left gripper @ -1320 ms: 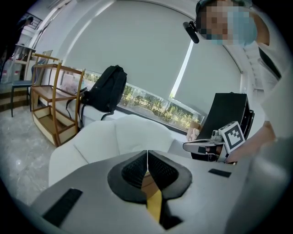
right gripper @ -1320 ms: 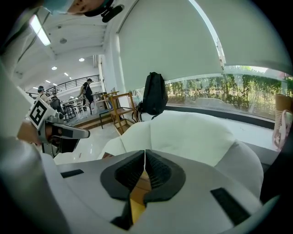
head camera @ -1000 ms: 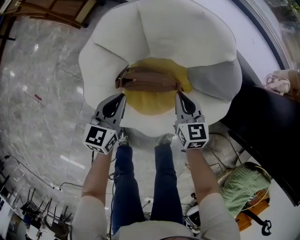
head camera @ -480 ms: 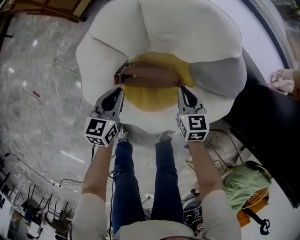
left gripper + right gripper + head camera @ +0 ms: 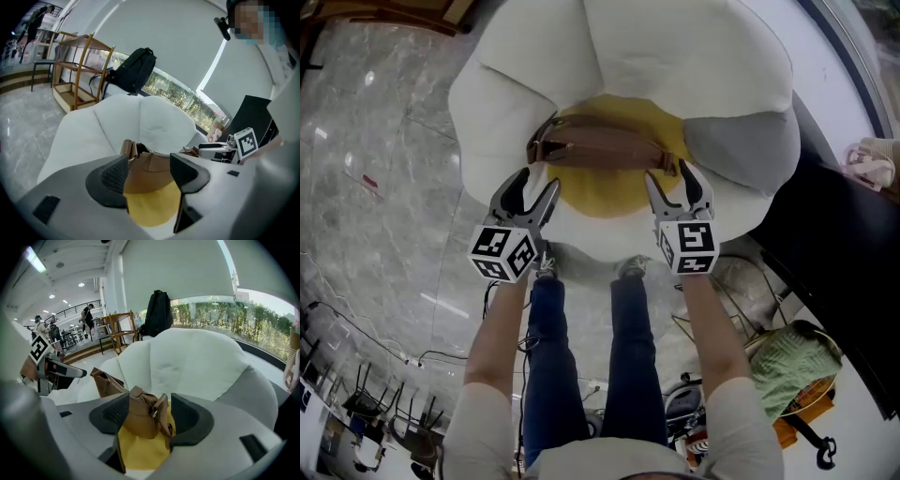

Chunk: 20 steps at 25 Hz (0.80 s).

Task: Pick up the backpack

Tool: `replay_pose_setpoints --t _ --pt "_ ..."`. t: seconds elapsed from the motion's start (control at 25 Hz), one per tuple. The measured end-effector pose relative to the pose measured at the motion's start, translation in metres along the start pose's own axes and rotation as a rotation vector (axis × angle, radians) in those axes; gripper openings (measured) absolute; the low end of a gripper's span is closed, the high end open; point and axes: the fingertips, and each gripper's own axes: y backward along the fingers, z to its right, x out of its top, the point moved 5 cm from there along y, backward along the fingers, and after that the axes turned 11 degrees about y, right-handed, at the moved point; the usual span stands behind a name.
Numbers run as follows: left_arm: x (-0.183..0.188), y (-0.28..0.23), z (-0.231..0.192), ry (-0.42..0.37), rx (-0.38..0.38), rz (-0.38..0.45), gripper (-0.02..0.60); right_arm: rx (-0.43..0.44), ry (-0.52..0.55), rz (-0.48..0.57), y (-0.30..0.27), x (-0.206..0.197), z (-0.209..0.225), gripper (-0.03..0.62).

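Head view: the brown backpack (image 5: 600, 150) lies on the yellow cushion (image 5: 602, 195) of a white armchair (image 5: 675, 66), with the left tool (image 5: 536, 180) and right tool (image 5: 669, 172) at its two ends.

Left gripper view: the jaws are opening wide, and the backpack's end sits between them, unpressed.

Right gripper view: the jaws are opening wide around the other end, not gripping it.

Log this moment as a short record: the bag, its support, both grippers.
bag: brown bag, lying across the yellow centre
support: white cushioned seat
left gripper: jaws opening, bag's left end seen between them, pads off it
right gripper: jaws opening, bag's right end seen between them, pads off it
background: black backpack behind the seat
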Motion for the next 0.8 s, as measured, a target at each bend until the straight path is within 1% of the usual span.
replay_pose_setpoints --t 0.24,0.32,0.44,0.56,0.68,0.8 --pt "-0.015 -0.023 -0.024 0.025 0.059 -0.059 0.305 0.025 0.004 -0.002 -0.010 -0.009 0.008 0.302" --pt "-0.019 -0.035 -0.031 0.036 0.065 -0.082 0.307 0.049 0.012 -0.010 -0.017 -0.012 0.010 0.304" --pt "-0.022 -0.052 -0.036 0.017 0.057 -0.106 0.307 0.078 -0.014 -0.017 -0.029 -0.019 0.010 0.304" --pt "-0.020 -0.061 -0.036 0.001 0.061 -0.082 0.307 0.086 -0.060 -0.018 -0.038 -0.024 0.009 0.304" --pt "-0.018 -0.067 -0.038 0.012 0.074 -0.045 0.307 0.086 -0.047 -0.023 -0.044 -0.028 0.008 0.304" --pt "-0.017 -0.073 -0.039 -0.005 0.071 -0.033 0.307 0.089 -0.047 -0.018 -0.049 -0.032 0.005 0.304"
